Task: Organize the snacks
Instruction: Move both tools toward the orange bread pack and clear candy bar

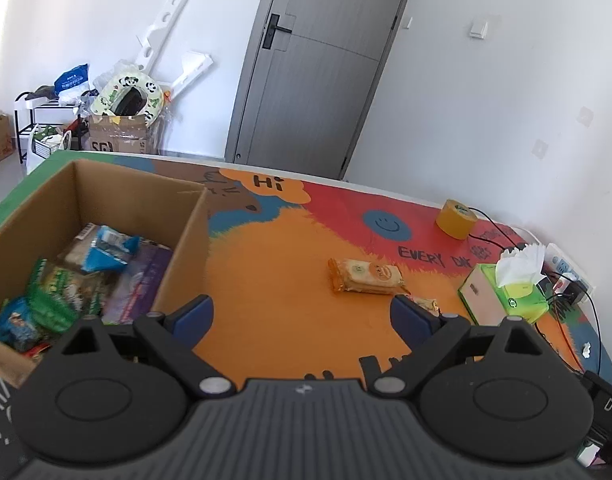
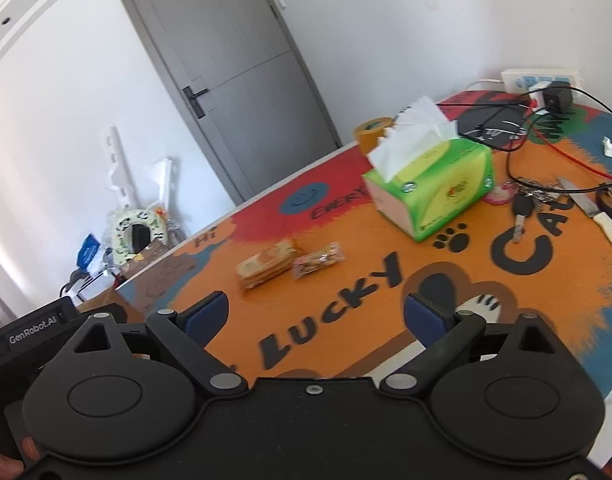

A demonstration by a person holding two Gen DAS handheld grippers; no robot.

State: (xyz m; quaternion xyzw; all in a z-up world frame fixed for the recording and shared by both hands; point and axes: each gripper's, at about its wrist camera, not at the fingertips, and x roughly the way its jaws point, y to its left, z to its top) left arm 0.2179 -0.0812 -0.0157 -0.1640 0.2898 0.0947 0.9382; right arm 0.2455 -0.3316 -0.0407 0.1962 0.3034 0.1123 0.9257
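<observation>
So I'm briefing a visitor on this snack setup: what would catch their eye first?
The loud orange and red cartoon table mat dominates both views. At its left edge stands an open cardboard box already holding snack packets, while two wrapped snacks, a biscuit pack and a smaller packet, lie side by side mid-mat. A green tissue box sits to their right.

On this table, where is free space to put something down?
Bare orange mat lies between the brown cardboard box and the orange biscuit packet. Crowded: around the green tissue box, with black cables and keys.
</observation>
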